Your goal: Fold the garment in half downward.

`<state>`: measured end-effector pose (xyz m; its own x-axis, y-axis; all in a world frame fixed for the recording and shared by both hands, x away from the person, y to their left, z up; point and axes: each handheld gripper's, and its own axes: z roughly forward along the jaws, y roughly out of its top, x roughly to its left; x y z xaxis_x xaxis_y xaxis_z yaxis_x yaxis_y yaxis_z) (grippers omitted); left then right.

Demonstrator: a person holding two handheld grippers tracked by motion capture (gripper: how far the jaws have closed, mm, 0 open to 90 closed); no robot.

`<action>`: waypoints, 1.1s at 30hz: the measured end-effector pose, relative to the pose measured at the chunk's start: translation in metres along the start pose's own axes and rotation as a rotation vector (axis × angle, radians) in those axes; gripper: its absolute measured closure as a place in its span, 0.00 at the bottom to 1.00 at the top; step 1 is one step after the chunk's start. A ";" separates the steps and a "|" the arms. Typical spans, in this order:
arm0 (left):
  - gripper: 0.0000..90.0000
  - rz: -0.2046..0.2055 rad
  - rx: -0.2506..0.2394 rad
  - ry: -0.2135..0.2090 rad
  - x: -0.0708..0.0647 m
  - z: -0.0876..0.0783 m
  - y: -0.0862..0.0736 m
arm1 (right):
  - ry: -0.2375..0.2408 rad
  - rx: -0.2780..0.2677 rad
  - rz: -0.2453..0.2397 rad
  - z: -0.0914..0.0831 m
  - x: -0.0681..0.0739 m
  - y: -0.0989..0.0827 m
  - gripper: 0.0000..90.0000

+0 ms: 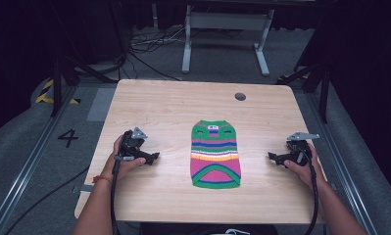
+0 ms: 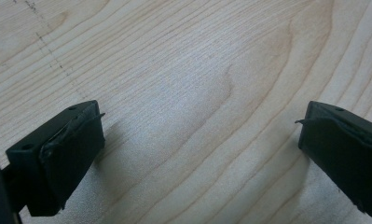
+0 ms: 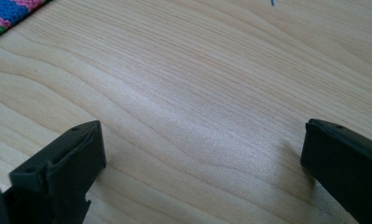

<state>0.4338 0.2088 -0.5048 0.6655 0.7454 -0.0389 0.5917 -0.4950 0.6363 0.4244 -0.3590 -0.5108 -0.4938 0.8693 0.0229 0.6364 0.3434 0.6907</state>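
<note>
Centrally, just below the middle of the high view, a small knitted striped sweater [image 1: 215,154] lies flat on the pale wood-grain worktop [image 1: 158,107], banded in green, pink, blue, yellow and white. To its left sits the left gripper [image 1: 153,157], to its right the right gripper [image 1: 273,156], both well apart from the knit, fingers spread with bare wood between them. At the upper left corner of the right gripper view, a cut-off edge of the knit [image 3: 9,14] shows its coarse stitches.
</note>
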 end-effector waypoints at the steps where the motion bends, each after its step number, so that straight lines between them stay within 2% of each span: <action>1: 0.01 0.000 0.000 0.000 0.000 0.000 0.000 | 0.000 0.000 0.000 0.000 0.000 0.000 0.00; 13: 0.01 -0.002 -0.004 0.009 -0.001 0.000 0.000 | -0.014 0.002 0.015 -0.001 0.002 0.000 0.00; 17: 0.01 -0.031 -0.004 0.033 -0.004 0.001 0.000 | -0.006 0.002 0.006 0.000 0.001 0.000 0.00; 20: 0.01 -0.034 -0.004 0.053 -0.005 0.000 0.001 | 0.001 0.001 -0.003 -0.001 0.000 0.000 0.01; 23: 0.01 -0.038 0.004 0.040 -0.005 0.000 0.001 | 0.007 0.000 -0.009 0.000 0.000 0.000 0.01; 26: 0.01 -0.050 0.004 0.049 -0.005 0.001 0.003 | 0.008 0.001 -0.013 -0.001 -0.001 0.000 0.06; 27: 0.04 -0.048 -0.004 0.050 -0.005 0.001 0.004 | 0.005 -0.009 -0.008 -0.003 -0.001 0.000 0.18; 28: 0.12 -0.026 -0.013 0.048 -0.005 -0.001 0.006 | 0.016 -0.022 -0.011 -0.005 -0.001 0.001 0.28; 29: 0.21 -0.010 -0.013 0.051 -0.005 -0.001 0.007 | 0.020 -0.023 -0.024 -0.006 0.000 0.002 0.29; 30: 0.22 -0.008 -0.007 0.056 -0.006 -0.001 0.009 | 0.020 -0.020 -0.033 -0.006 0.001 0.003 0.27; 31: 0.21 -0.013 -0.004 0.049 -0.005 0.001 0.011 | 0.022 -0.020 -0.042 -0.006 0.002 0.005 0.29; 33: 0.29 -0.001 -0.012 0.022 -0.005 0.000 0.016 | 0.054 -0.040 -0.065 -0.009 0.007 0.009 0.34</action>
<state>0.4398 0.1973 -0.4949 0.6546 0.7556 -0.0233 0.5871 -0.4887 0.6454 0.4212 -0.3529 -0.4976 -0.5650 0.8249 0.0153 0.5786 0.3829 0.7202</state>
